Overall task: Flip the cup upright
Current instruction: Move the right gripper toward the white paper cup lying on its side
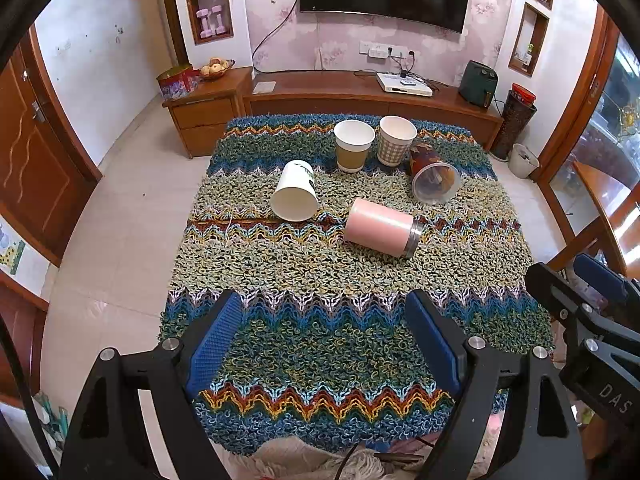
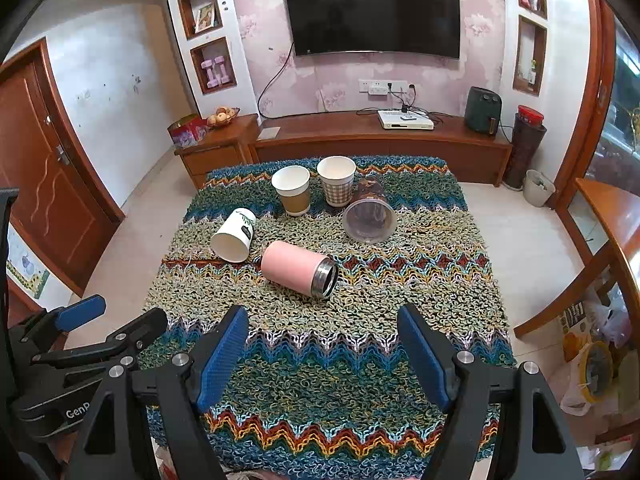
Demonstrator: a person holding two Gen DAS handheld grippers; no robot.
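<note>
pink cup (image 2: pixel 298 268) lies tipped beside white cup (image 2: pixel 234 236) — both hand-held grippers (image 1: pixel 324 344) (image 2: pixel 322 354) wide open, empty.

A wall-mounted television (image 2: pixel 376 14) is seen on pink floral wallpaper (image 2: pixel 256 20), above a long low wooden cabinet (image 2: pixel 376 142) on which a white set-top box (image 2: pixel 405 120) and a dark green appliance (image 2: pixel 483 109) are placed. Recessed wooden-framed niches (image 2: pixel 212 65) are set either side, and a wooden door (image 2: pixel 48 184) is noted at left. The floor (image 2: pixel 520 232) is laid with pale glossy tiles; a table is covered by a multicoloured knitted cloth (image 2: pixel 320 360).
</note>
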